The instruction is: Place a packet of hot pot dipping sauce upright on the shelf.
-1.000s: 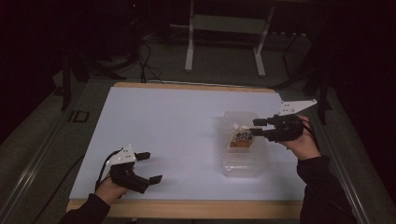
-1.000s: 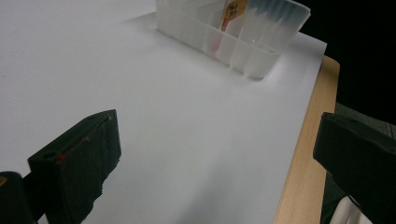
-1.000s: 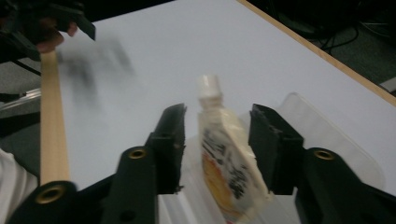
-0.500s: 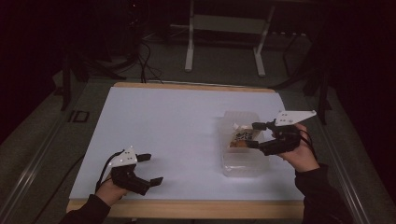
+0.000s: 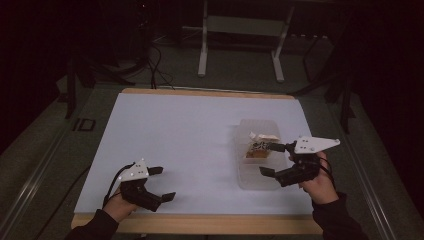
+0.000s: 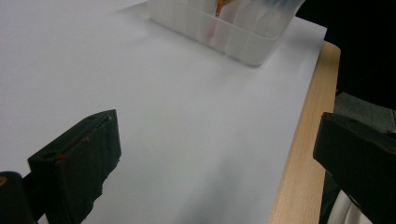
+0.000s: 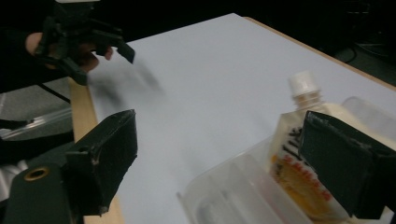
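Note:
A clear plastic container (image 5: 256,172) stands on the right half of the white table top. In it lies a yellow-and-white pouch (image 5: 257,148) with a white screw cap (image 7: 302,84). My right gripper (image 5: 267,159) hovers at the container's right side, open, with one jaw over the pouch and the other over the container's near part. In the right gripper view the pouch (image 7: 295,173) lies partly behind the right jaw of that gripper (image 7: 218,135). My left gripper (image 5: 166,183) is open near the front left edge with nothing between its jaws (image 6: 217,135).
The table's wooden front edge (image 6: 299,168) runs close under the left gripper. The container (image 6: 224,23) stands far ahead of that gripper. A metal stand (image 5: 240,45) and cables lie on the dark floor beyond the table.
My right gripper has moved toward the near edge, from over the pouch's far end to alongside the container. The pouch stays in the container. The left gripper has hardly moved.

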